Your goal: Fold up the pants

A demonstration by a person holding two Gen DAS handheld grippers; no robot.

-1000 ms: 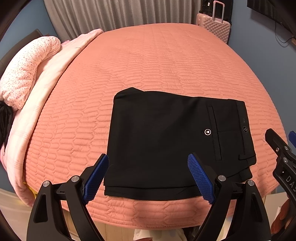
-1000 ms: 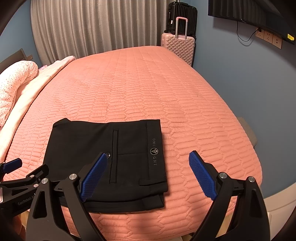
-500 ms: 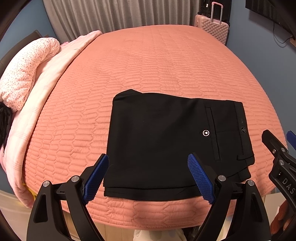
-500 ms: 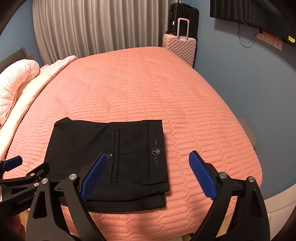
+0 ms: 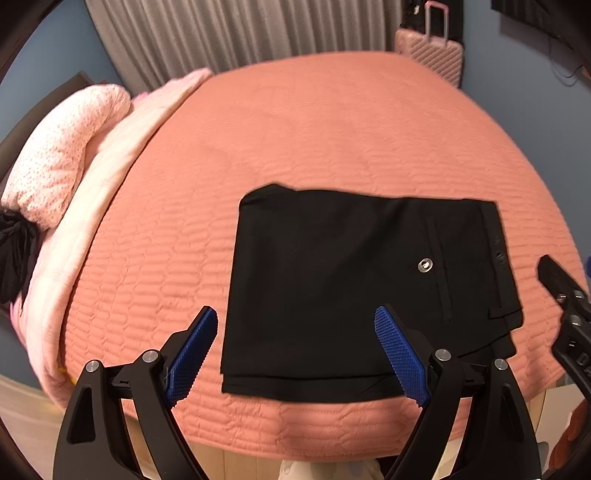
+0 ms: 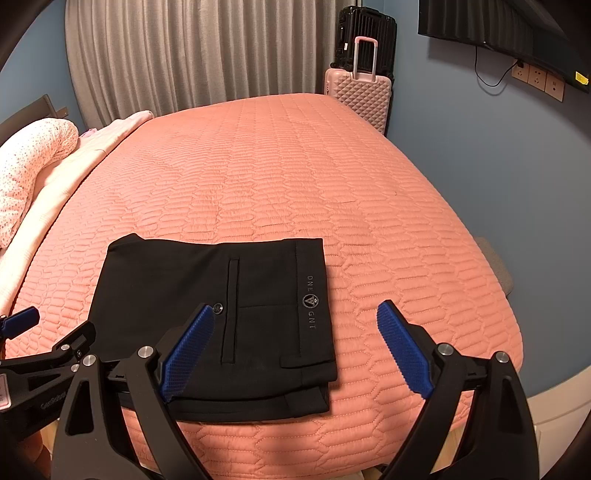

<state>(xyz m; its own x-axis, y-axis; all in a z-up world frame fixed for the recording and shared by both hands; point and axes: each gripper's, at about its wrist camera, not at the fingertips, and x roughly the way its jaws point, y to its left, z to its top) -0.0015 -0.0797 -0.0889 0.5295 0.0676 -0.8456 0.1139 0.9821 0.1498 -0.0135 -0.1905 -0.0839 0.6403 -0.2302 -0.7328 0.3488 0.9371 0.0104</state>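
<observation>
No real shift since the earlier frames: pants in the same spot, both grippers parked, jaws same width; left view a bit blurrier.

Salmon quilted bed cover (image 6: pixel 295 177) fills both views. Grey curtain (image 6: pixel 192 51) behind the far edge. Pale pink blanket (image 5: pixel 122 147) and dotted pillow (image 5: pixel 62 147) along the left side of the bed. Pink suitcase (image 6: pixel 360 98) at the far right corner, black suitcase (image 6: pixel 365 33) behind it.

Black pants (image 6: pixel 207 314) folded into a compact rectangle, flat on the cover near the front edge, waistband with logo on the right end, pocket button (image 5: pixel 424 265) facing up, lower layers sticking out along the near edge.

Left gripper (image 5: pixel 295 354) spread wide, nothing between the pads, raised over the near-left part of the pants. Right gripper (image 6: pixel 295 350) spread wide too, empty, over the waistband end and bare cover beside it.
</observation>
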